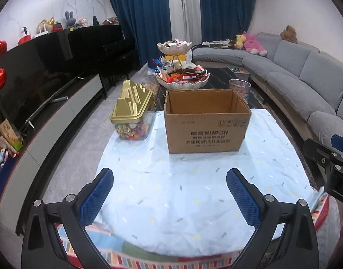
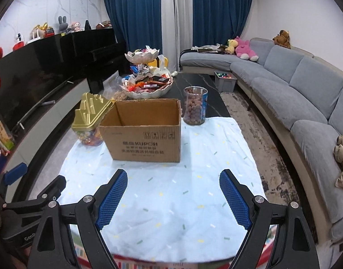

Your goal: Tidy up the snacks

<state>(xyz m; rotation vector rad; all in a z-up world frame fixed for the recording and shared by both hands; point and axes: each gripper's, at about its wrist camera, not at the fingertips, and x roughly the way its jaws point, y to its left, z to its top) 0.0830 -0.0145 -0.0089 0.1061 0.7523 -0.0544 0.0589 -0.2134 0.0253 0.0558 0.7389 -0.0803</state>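
An open, empty cardboard box [image 1: 207, 121] stands on a light blue cloth [image 1: 194, 190]; it also shows in the right wrist view [image 2: 144, 134]. Left of it is a clear candy jar with a gold lid [image 1: 132, 112] [image 2: 90, 116]. Behind right stands a clear jar of round brown snacks [image 2: 195, 105] [image 1: 239, 88]. A two-tier shell dish of wrapped snacks [image 1: 182, 76] [image 2: 146, 85] sits further back. My left gripper [image 1: 170, 198] is open and empty above the cloth. My right gripper [image 2: 173, 198] is open and empty beside it.
A grey sofa [image 2: 294, 94] curves along the right. A grey bin of candies [image 2: 225, 80] sits on the dark table's far end. A black TV and low cabinet [image 1: 37, 85] run along the left. A piano [image 2: 99, 51] stands at the back.
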